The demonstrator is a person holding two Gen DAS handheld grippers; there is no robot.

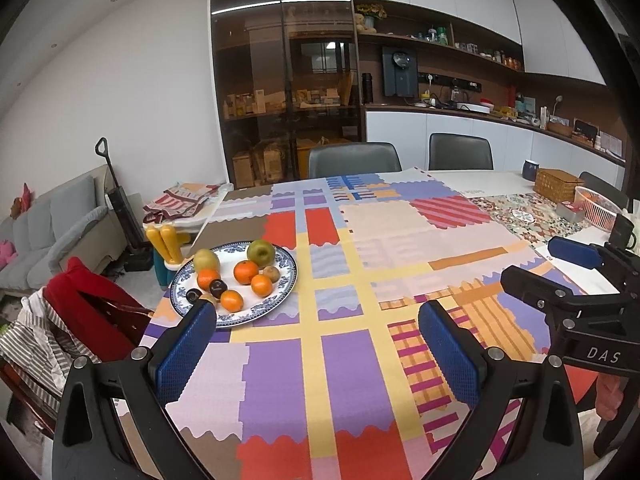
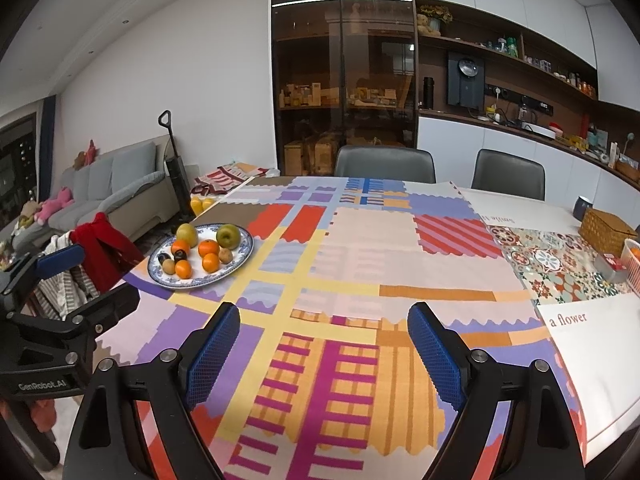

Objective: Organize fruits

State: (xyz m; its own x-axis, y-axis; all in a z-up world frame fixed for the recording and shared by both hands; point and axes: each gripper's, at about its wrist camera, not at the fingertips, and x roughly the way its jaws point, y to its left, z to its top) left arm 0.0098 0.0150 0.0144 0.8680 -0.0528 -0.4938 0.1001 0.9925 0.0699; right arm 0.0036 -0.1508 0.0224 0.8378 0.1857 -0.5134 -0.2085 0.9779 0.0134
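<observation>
Both black blue-padded grippers, left gripper (image 1: 318, 344) and right gripper (image 2: 324, 346), hover wide open and empty.
Likely firm, smooth and roll-prone: pinch each round orange mandarin (image 1: 246, 271) across its middle on the blue-patterned white plate (image 1: 280, 300).

plate (image 1: 286, 276): glossy glazed ceramic | tablecloth (image 1: 360, 240): matt woven cloth | fingers (image 1: 450, 356): rough textured blue pads

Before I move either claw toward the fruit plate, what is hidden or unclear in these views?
- Left wrist: the left claw pad covers the plate near rim and a small fruit.
- Right wrist: the pink basket is cut off by the frame edge; contents unreadable.
- Small dark fruits: too small to identify.
</observation>
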